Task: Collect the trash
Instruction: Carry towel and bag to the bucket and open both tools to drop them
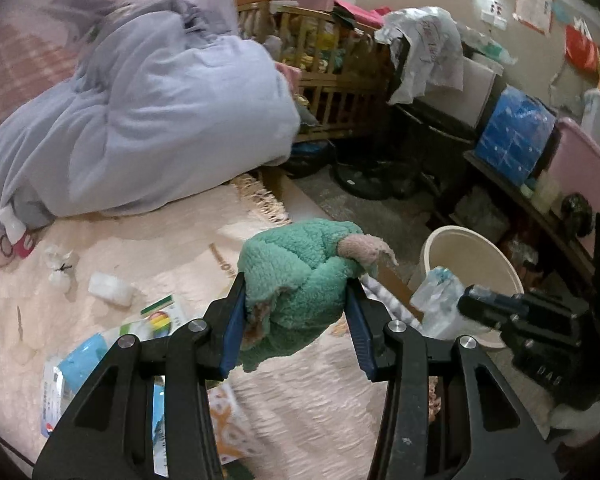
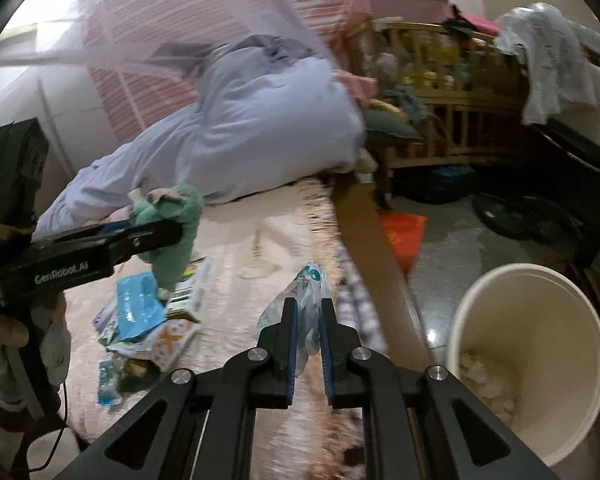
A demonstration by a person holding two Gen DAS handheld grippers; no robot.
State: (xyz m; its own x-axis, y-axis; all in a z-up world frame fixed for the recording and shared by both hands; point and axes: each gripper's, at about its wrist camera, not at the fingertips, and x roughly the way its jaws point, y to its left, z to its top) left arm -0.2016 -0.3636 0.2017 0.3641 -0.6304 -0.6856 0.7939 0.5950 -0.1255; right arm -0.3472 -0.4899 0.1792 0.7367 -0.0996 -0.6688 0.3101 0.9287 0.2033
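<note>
My left gripper (image 1: 298, 296) is shut on a green fleece garment (image 1: 300, 276) with a pink cuff, held above the pale bed cover; the same garment (image 2: 180, 220) shows in the right wrist view, in the left gripper (image 2: 156, 232). My right gripper (image 2: 307, 308) is shut on a crumpled clear plastic wrapper (image 2: 306, 304) with teal print, also seen as a wrapper (image 1: 436, 296) in the left wrist view beside the right gripper (image 1: 472, 300). A cream bin (image 2: 536, 360) stands on the floor at the right, with white wads inside; the bin rim (image 1: 472, 248) shows past the bed edge.
Loose packets and wrappers (image 2: 144, 312) lie on the bed cover (image 1: 140, 248), with a small white bottle (image 1: 108, 286). A lilac quilt (image 1: 140, 120) is heaped behind. A wooden cot (image 1: 332, 64), a shelf with boxes (image 1: 516, 136) and a fan base (image 1: 372, 176) crowd the floor.
</note>
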